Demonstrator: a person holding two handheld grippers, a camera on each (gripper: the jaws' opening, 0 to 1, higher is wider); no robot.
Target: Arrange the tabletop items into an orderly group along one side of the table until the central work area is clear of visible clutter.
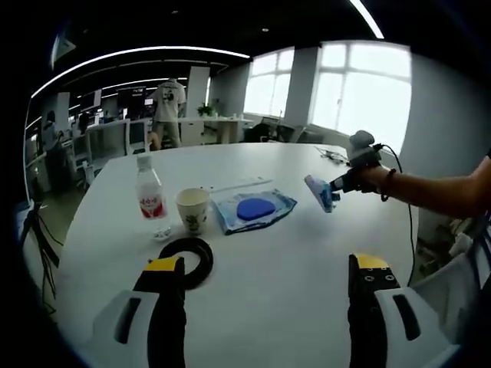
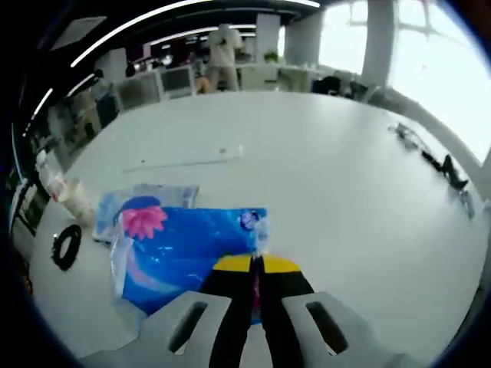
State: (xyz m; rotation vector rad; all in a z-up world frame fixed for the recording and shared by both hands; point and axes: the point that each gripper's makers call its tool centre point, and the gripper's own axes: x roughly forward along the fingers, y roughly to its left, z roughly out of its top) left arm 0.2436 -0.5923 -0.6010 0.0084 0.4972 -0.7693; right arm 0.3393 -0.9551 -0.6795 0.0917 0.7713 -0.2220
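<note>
A broad white table [image 1: 291, 253] with a rounded edge carries everything, set in an open-plan office with ceiling light strips, bright windows toward 1 o'clock and desks with monitors toward 10 o'clock, where a person [image 1: 168, 107] stands with their back turned. In the left gripper view the left gripper [image 1: 267, 285] hangs low over the bare near part of the table, its two yellow-tipped jaws released and wide apart with nothing between them. Beyond it, from 10 to 12 o'clock, sit one clear water bottle [image 1: 150, 192] with a red label, one paper cup [image 1: 192, 210] just beside it, one black ring [image 1: 189, 259] lying flat near the left jaw, and one clear pouch holding a blue pad [image 1: 254, 208]; a small white object by the bottle's foot is too small to name. At 2 o'clock the right gripper [image 1: 328, 188], held by a bare forearm with a dark wristband, carries one blue packet [image 1: 320, 192] lifted clear of the table. In the right gripper view the right gripper [image 2: 257, 270] has its jaws clenched on the edge of that blue packet [image 2: 188, 253], printed with a pink flower, which hides part of the pouch behind it. A long pale strip [image 2: 188, 159] lies at 11 o'clock, dark cables [image 2: 437, 157] lie at 2 o'clock, and the ring [image 2: 66, 246], cup and bottle crowd the 9 o'clock edge, blurred and partly cut off
</note>
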